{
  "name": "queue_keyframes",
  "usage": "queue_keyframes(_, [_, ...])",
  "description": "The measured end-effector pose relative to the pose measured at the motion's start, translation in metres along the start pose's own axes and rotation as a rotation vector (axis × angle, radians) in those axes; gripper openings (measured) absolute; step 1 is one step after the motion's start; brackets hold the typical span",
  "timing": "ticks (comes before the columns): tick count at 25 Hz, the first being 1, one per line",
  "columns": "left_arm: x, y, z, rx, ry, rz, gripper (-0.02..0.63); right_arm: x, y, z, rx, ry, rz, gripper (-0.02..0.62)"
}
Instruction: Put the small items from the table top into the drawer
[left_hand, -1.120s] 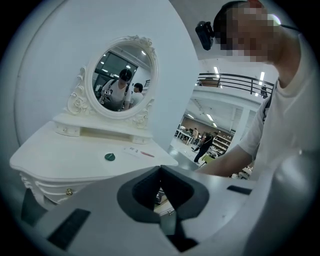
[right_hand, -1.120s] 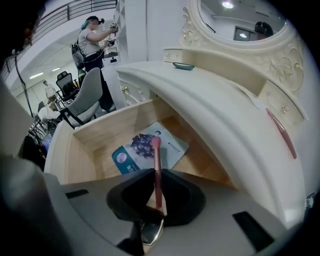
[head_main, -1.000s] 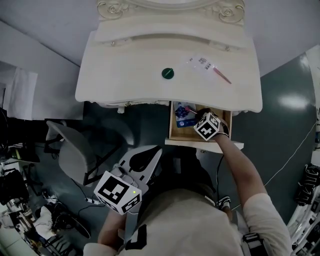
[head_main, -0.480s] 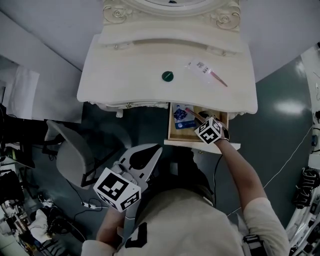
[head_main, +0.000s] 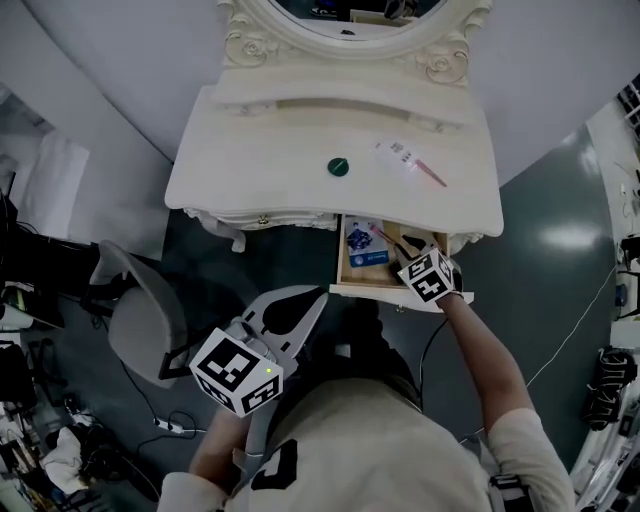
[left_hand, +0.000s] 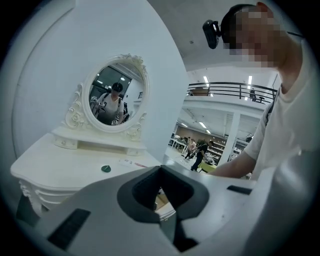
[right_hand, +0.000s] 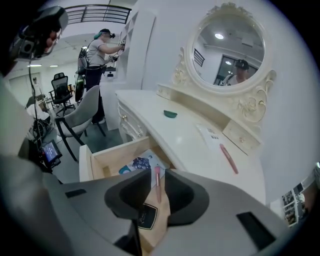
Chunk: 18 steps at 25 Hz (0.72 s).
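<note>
A mirror (head_main: 350, 15) stands at the 12 o'clock edge of the table top (head_main: 260, 150). Near the middle lies a round lid (head_main: 338, 166), with a flat packet (head_main: 397, 152) at its 2 o'clock and a slim stick (head_main: 428, 174) beyond at 3. The drawer (head_main: 340, 258) juts out at 5 o'clock — a card (head_main: 365, 248) and a second stick (right_hand: 157, 182) lie in it — and a chair (head_main: 140, 320) stands at 8.

Right gripper (right_hand: 156, 180) lifts back out of the drawer (head_main: 340, 262), jaws just opened then narrowing slightly, empty; pink stick (head_main: 383, 236) now lies inside.
</note>
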<state>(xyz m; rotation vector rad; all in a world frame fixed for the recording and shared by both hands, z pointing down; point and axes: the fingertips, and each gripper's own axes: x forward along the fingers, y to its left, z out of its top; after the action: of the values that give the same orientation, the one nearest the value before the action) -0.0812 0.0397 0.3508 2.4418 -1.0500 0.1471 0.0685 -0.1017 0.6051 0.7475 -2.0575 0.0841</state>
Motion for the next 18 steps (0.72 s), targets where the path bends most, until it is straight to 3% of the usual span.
queue_keyframes(8, [-0.020,-0.012,0.006,0.019,-0.060,-0.019,0.057,-0.023,0.002,0.036,-0.079,-0.044,-0.018,0.098])
queue_keyframes(18, [-0.021,-0.019,0.017,0.034,-0.089,-0.008,0.057,-0.030,-0.011,0.109,-0.313,-0.117,-0.008,0.098])
